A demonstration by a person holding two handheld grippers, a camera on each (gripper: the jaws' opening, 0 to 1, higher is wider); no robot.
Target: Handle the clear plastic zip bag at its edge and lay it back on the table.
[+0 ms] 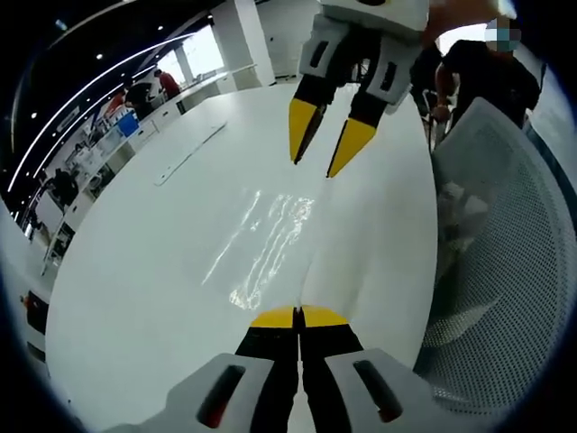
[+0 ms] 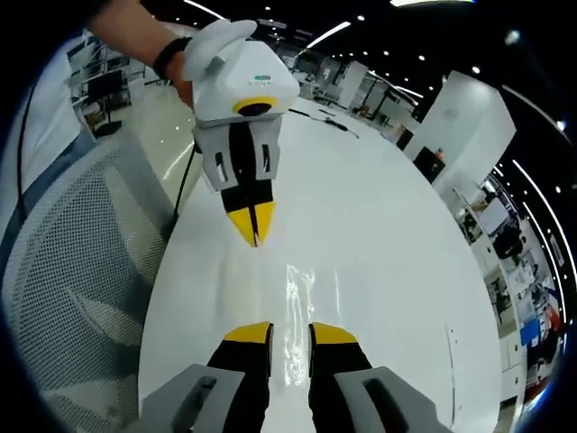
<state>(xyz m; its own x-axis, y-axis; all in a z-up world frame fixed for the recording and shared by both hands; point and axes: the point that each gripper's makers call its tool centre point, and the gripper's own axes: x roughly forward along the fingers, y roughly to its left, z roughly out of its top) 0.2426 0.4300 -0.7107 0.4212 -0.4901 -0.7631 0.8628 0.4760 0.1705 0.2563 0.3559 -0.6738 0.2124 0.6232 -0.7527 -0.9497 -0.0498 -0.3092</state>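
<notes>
Open-plan workspace, strip lighting overhead; a long white table (image 1: 135,271) carries the work, with a grey mesh chair (image 1: 505,253) alongside.

The clear plastic zip bag (image 1: 266,244) lies flat on the table between the two grippers, detectable mainly by glare and creases; in the right gripper view it shows as a shiny streak (image 2: 302,298).

Left gripper (image 1: 298,317): fingers clenched together, tips just at the bag's near edge. Whether any film is pinched between them cannot be told. Right gripper (image 2: 291,336): fingers released, a gap between them, nothing held, hovering over the bag's opposite end.

Assessment: the bag appears to rest on the table, so the lay-down looks largely done; confirming release and withdrawal remains.

Limitations: bag outline, zip strip and exact edges are not discernible against the white surface.
</notes>
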